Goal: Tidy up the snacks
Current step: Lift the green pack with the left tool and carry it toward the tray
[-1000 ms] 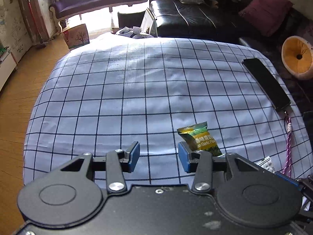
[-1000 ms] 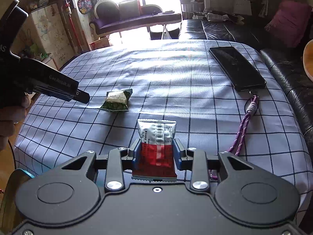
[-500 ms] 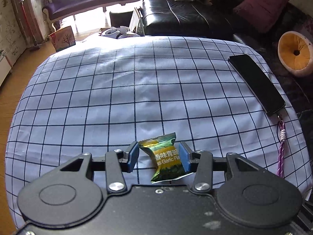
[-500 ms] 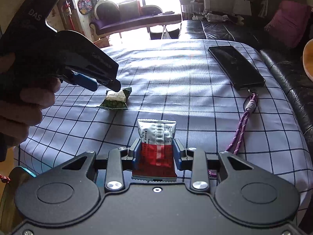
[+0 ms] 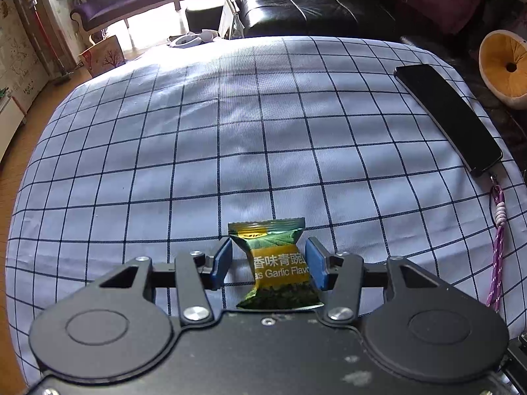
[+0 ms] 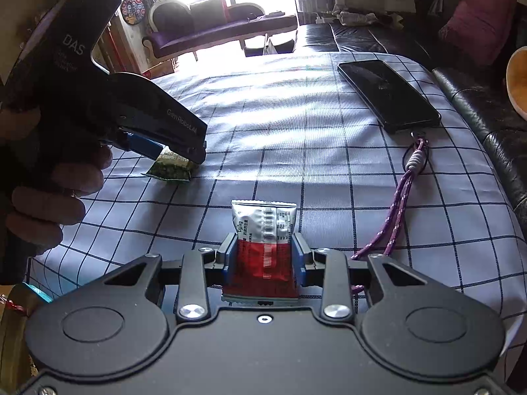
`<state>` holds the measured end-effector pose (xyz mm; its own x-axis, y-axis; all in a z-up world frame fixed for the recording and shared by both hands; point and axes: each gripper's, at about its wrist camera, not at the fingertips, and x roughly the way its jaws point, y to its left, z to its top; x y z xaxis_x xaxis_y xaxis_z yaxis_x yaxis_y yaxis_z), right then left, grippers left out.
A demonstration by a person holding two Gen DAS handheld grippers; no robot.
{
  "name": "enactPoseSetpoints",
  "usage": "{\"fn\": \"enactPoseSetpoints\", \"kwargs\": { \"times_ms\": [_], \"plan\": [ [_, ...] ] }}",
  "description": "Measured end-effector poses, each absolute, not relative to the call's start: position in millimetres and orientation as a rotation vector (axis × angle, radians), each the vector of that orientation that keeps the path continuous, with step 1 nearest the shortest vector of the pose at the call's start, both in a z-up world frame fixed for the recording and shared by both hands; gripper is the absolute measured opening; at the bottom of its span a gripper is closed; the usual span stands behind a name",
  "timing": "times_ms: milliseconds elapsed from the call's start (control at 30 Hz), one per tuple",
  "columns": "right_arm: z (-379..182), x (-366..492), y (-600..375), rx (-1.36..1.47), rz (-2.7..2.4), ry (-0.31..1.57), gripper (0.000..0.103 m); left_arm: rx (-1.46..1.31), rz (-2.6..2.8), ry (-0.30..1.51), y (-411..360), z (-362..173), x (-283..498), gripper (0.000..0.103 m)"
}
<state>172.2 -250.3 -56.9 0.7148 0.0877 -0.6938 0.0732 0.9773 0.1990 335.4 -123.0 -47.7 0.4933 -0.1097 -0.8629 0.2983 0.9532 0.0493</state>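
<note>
Right wrist: left hand-held gripper [image 6: 171, 151] partly hides green packet [image 6: 169, 169].

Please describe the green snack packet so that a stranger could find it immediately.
Look at the checked cloth covering the table. The green snack packet lies at its near edge, between the opening blue pads of the left tool. Unlike the red-and-silver packet, it has a yellow band reading "Garlic".

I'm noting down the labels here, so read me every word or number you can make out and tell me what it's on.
"as Garlic Flavo", cut off at both ends, below a line of Chinese characters: green snack packet.
"DAS": left gripper, on its body.
"GenRobot.AI": same gripper, along its arm.
Smaller lines under "DAS": too small to read.
Barcode and small print, with something like "0g/kg": red and silver packet in the right gripper; otherwise unreadable.
</note>
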Motion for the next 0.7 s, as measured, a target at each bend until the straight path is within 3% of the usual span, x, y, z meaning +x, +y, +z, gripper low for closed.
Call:
{"fn": "enactPoseSetpoints", "kwargs": {
  "times_ms": [167, 233, 700],
  "plan": [
    [-55.3, 171.9, -249.5, 0.217, 0.004, 0.777, 0.043, 0.228, -0.253, 1.023, -126.8, -49.4, 333.6, 0.049],
    [-53.8, 171.0, -249.9, 0.219, -0.003, 0.774, 0.043, 0.222, -0.263, 1.023, -124.9, -47.9, 331.4, 0.034],
    [-19.4, 143.6, -243.0, 0.219, -0.018, 0.74, 0.043, 0.184, -0.256, 1.0, -84.2, -4.5, 275.2, 0.034]
  ]
}}
